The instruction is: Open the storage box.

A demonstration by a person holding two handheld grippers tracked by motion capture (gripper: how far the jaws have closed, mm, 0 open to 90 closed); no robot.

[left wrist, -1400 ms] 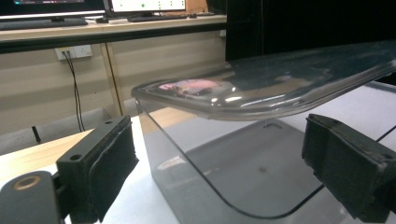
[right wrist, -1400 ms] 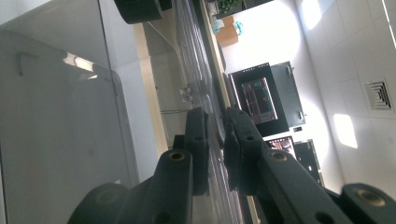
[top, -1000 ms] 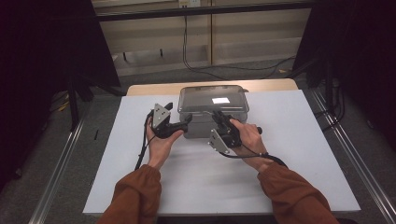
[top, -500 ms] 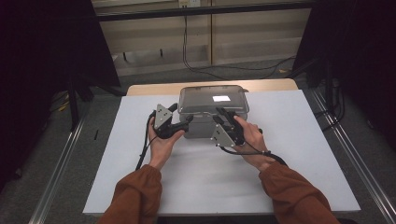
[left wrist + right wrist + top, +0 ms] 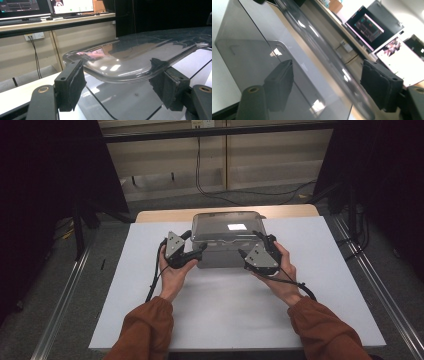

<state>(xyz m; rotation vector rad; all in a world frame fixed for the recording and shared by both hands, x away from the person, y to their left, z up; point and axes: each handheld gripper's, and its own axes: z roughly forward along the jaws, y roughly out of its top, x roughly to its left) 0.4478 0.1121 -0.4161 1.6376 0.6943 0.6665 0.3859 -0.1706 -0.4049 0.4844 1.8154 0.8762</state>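
Plastic is what I am dealing with: from the high view a grey box (image 5: 226,251) with a clear domed lid (image 5: 226,226) sits at the far middle of the white counter (image 5: 125,285), my left tool (image 5: 199,251) at its near left corner and my right tool (image 5: 243,254) at its near right corner, a hand behind each. In the left gripper view my jaws stand wide apart, the lid's rim (image 5: 130,75) running between the pads (image 5: 75,85) with nothing pinched; the rim looks thin, glossy and likely slick. In the right gripper view the jaws are likewise spread, straddling the lid's edge (image 5: 329,62) beside the smooth grey wall (image 5: 262,45), gripping nothing. I judge the box light and fairly stiff, the lid more flexible and apt to flex or pop if squeezed hard. The overhanging lip at each near corner seems the best hold, both sides taken evenly so the lid rises level.
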